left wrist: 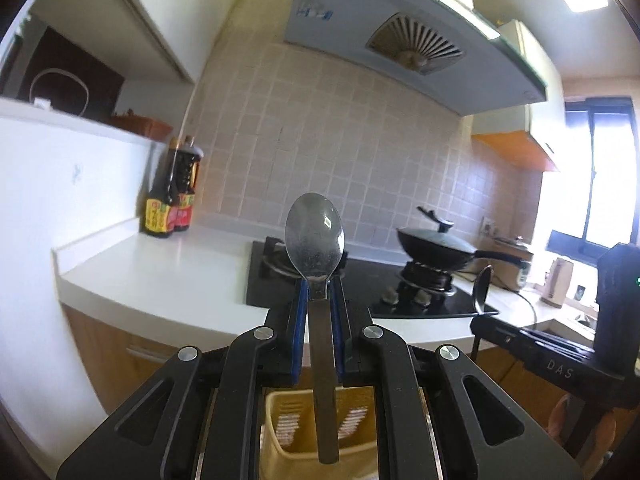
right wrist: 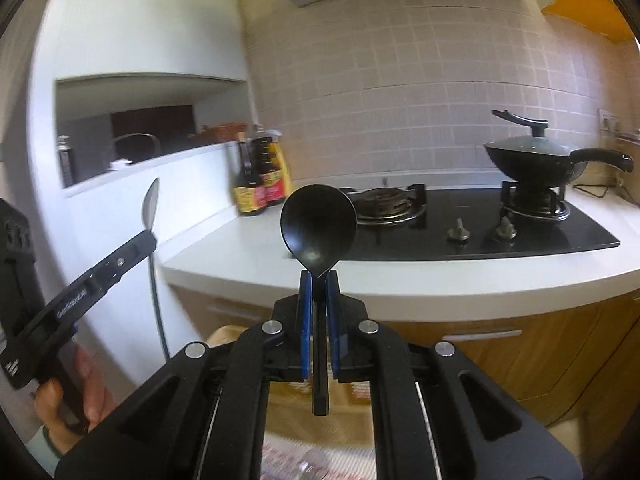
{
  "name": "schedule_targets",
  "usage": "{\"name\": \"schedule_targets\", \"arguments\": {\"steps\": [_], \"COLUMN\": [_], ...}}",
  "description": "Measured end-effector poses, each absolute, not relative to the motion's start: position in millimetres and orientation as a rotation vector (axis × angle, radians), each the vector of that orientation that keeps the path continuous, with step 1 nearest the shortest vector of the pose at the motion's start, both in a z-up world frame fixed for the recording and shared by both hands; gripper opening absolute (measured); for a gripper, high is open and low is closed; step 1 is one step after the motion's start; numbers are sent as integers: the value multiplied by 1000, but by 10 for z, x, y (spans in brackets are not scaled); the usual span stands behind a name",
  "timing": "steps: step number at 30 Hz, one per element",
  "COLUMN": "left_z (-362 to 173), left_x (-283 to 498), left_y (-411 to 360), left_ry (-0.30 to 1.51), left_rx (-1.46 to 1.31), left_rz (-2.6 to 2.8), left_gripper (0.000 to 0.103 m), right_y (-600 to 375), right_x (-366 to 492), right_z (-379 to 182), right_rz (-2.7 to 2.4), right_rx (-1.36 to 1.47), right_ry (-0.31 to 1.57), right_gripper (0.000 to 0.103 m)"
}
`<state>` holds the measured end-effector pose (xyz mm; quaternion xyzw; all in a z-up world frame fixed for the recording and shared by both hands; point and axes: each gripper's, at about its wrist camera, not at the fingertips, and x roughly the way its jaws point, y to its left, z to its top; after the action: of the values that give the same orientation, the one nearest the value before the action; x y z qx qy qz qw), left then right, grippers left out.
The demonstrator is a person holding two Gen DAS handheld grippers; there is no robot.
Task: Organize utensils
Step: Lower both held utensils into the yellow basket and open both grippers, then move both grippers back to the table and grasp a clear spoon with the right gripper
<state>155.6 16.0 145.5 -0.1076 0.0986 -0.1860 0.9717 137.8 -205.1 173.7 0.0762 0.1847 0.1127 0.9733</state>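
Observation:
My left gripper [left wrist: 320, 286] is shut on a steel spoon [left wrist: 315, 236], bowl upward, handle hanging down between the blue pads. Below it stands a yellow slotted utensil holder [left wrist: 280, 428], seen through the gripper frame. My right gripper [right wrist: 319, 276] is shut on a black spoon [right wrist: 318, 224], bowl up, handle pointing down. In the right wrist view the left gripper [right wrist: 150, 236] shows at the left with the steel spoon [right wrist: 151, 202], a hand [right wrist: 86, 392] gripping its handle. In the left wrist view the right gripper [left wrist: 482, 314] holds the black spoon [left wrist: 482, 288] at the right.
A white counter [left wrist: 160, 272] carries a black gas hob [right wrist: 480, 220]. A lidded black wok [right wrist: 536, 156] sits on the right burner. Two dark sauce bottles [left wrist: 170, 208] stand in the counter's corner. A range hood [left wrist: 400, 40] hangs above. Orange cabinets [right wrist: 500, 344] lie below.

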Motion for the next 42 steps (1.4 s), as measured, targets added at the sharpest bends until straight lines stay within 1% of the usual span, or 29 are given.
{"name": "schedule_targets", "arguments": {"steps": [8,16,21,22,25,29,30,32,33,34,35,36,37,38,42], "left_z": [1112,901,822,809,802,863,887,945,961,983,1000,1007,1021,1034,1110], "left_x": [1892,1906,1867,1838,1764,1623,1577,1480,1451,1402,1360,1325,1273,1225,1036], "left_y": [108,108,104,103,106,185,207,258,268,292,312,322,336,347,418], "left_ry": [221,231,248,248,260,268,266,266,270,277,287,296,309,320,365], "left_rx": [-227,-196,-179,-171,-141,-148,-153,-163,-165,-168,-168,-164,-155,-145,-118], "left_rz": [-335,-332,-345,-347,-339,-367,-370,-384,-388,-395,-399,-397,-391,-386,-383], "left_gripper": [10,10,10,12,30,43,45,49,50,50,51,51,51,51,51], "right_y": [-1993,-1988,-1994,-1996,-2013,-2029,-2042,-2073,-2086,-2089,-2099,-2106,-2113,-2124,-2143], "right_x": [1809,1871,1816,1803,1711,1520,1472,1383,1327,1281,1214,1142,1088,991,766], "right_z": [1384,1103,1022,1020,999,992,997,1015,1030,1046,1073,1104,1125,1172,1331], "right_rz": [162,162,168,173,191,211,217,230,233,232,231,228,225,218,193], "right_rx": [98,105,111,112,109,115,124,145,150,152,152,151,152,152,137], "right_ry": [394,403,411,413,432,457,461,472,475,474,473,473,471,468,482], "right_gripper": [6,6,6,6,7,9,11,19,21,26,33,39,51,53,53]}}
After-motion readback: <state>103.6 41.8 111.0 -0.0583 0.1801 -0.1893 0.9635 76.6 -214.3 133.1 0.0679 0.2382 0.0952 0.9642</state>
